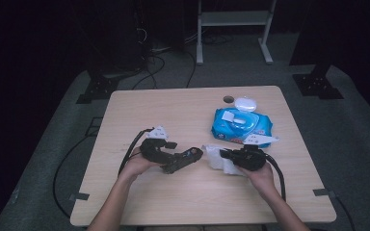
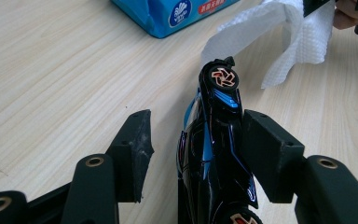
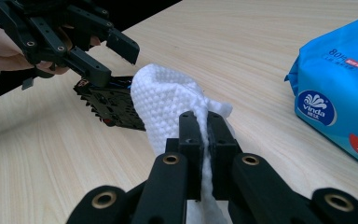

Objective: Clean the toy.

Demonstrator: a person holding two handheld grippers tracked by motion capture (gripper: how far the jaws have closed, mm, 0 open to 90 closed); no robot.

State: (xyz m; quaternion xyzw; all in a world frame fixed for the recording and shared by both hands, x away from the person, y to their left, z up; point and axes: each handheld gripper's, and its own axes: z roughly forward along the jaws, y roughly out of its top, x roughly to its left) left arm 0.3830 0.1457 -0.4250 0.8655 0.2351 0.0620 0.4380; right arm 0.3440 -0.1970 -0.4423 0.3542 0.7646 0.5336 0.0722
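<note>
A black toy car with blue trim lies on its side on the wooden table, between the jaws of my left gripper. Its body leans against the right jaw, and a gap separates it from the left jaw. In the high view my left gripper sits at the car, left of centre. My right gripper is shut on a white wet wipe, whose free end bulges toward the car. In the high view my right gripper holds the wipe just right of the car.
A blue pack of wet wipes lies behind my right gripper, with a white round lid and a cable hole beyond it. A white metal frame and cables stand on the floor behind the table.
</note>
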